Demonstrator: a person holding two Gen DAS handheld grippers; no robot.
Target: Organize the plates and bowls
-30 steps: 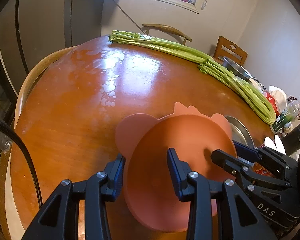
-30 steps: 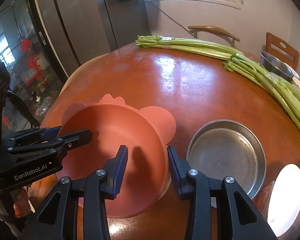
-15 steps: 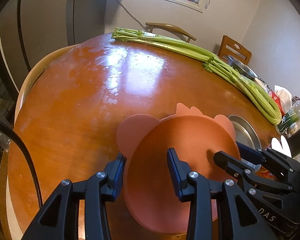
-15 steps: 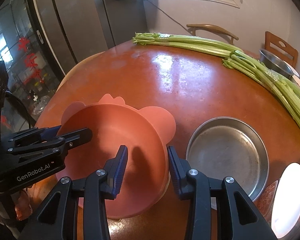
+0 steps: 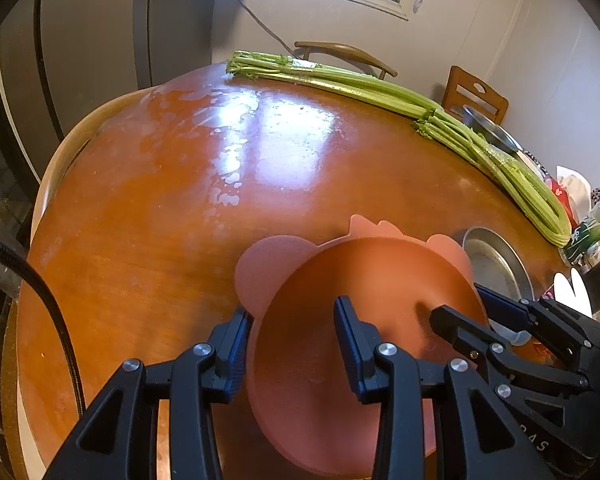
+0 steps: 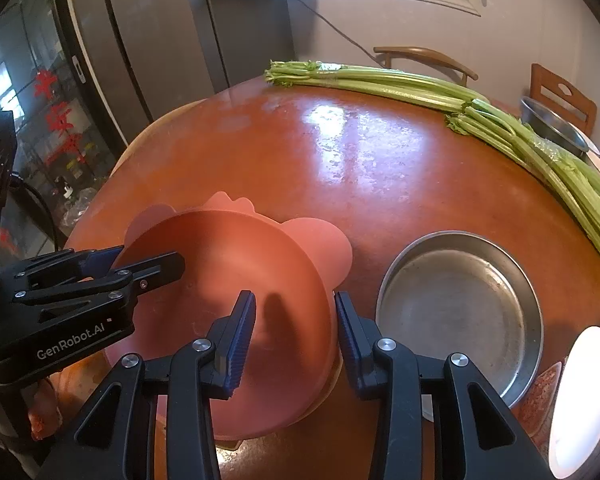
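Two grippers straddle our pink bowl [image 6: 236, 300] on the worktop [image 5: 180, 200]: left gripper [image 5: 290, 344] and right gripper [image 6: 294, 330] both have fingers spread across opposite rims, unclenched. Our metal plate [image 6: 460, 312] lies just beside.

left gripper [image 5: 290, 338] straddling pink bowl [image 5: 364, 280] rim, celery [image 5: 400, 96]

Left gripper [image 5: 288, 344]: jaws parted, one finger each side of a rim, not pressed together. Right gripper [image 6: 296, 330]: same, jaws apart, straddling the opposite rim. Both point forward and slightly down, fingertips angled toward each other, close but not touching.
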